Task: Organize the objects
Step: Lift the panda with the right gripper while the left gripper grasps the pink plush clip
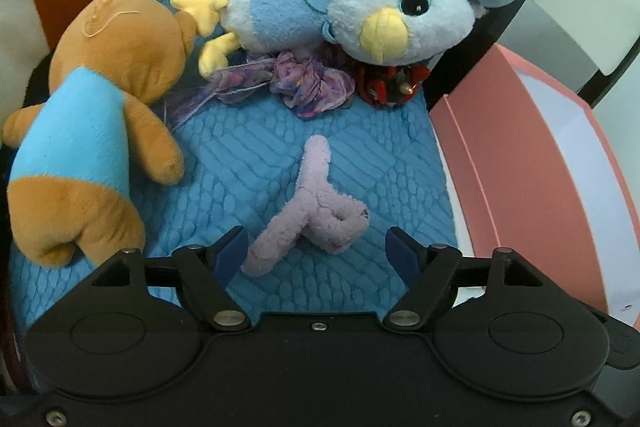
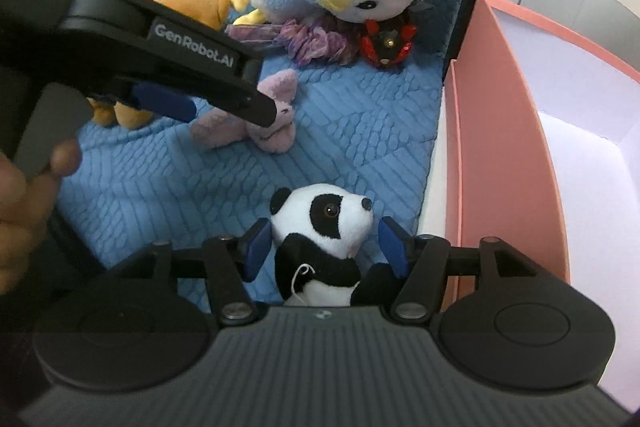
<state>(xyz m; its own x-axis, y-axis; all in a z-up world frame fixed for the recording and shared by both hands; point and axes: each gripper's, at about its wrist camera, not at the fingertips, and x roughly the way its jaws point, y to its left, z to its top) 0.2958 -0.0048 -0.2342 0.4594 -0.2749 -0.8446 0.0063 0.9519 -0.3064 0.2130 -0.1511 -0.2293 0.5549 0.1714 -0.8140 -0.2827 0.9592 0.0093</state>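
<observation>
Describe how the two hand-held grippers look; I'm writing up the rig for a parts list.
Both are matte black. The left hand-held gripper has a smooth body with round bosses, silver pivot screws and dark blue finger pads. From the right wrist view its side reads "GenRobot.AI" in grey. The right hand-held gripper matches, but its body is ribbed. No cables or sleeves show.
</observation>
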